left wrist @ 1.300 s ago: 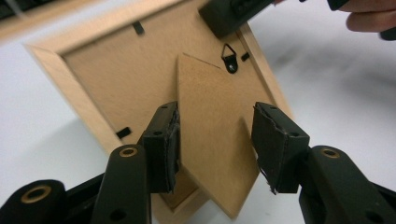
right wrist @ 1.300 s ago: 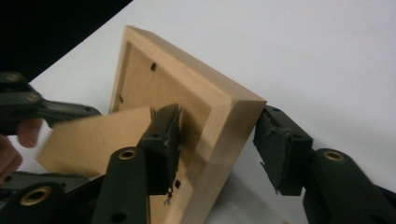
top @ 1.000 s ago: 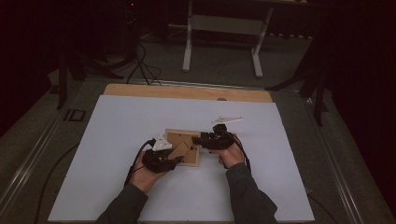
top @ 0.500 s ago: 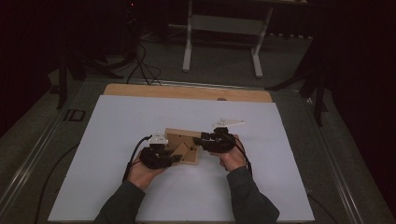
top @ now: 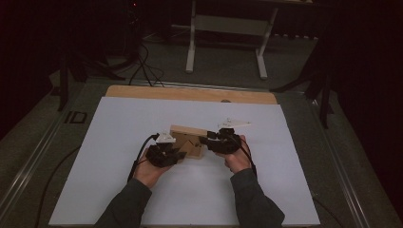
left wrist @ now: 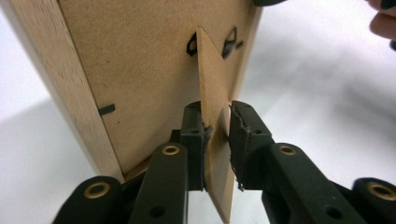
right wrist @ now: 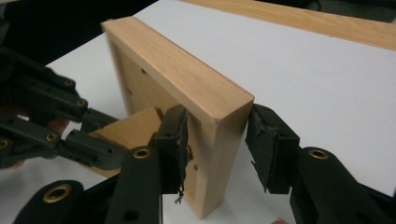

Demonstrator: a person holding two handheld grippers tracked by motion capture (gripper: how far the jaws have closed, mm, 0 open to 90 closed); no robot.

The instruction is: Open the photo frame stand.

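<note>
A light wooden picture frame (top: 186, 135) stands tilted up on the white table sheet (top: 285, 180), its fibreboard back (left wrist: 140, 70) towards me. From that back a thin fold-out stand flap (left wrist: 212, 84) sticks out. My left gripper (left wrist: 217, 126) has just been closing, and its pads now press on the flap from both sides. In the high view the left gripper (top: 182, 154) sits at the frame's near left. My right gripper (right wrist: 217, 140) straddles the frame's thick end rail (right wrist: 187, 74), one pad on the back and one at the front. It is shut on the frame from the right (top: 205, 140).
A bare wooden strip (top: 190, 93) runs along the table's far edge. A dark floor with cables and a white stand (top: 225, 47) lies beyond. In the right gripper view, the left gripper (right wrist: 79, 140) shows behind the frame. White sheet surrounds the frame on all sides.
The frame has gone from lying nearly flat to tilted up on its edge. My left gripper has moved in behind it and its jaws have closed onto the stand flap.
</note>
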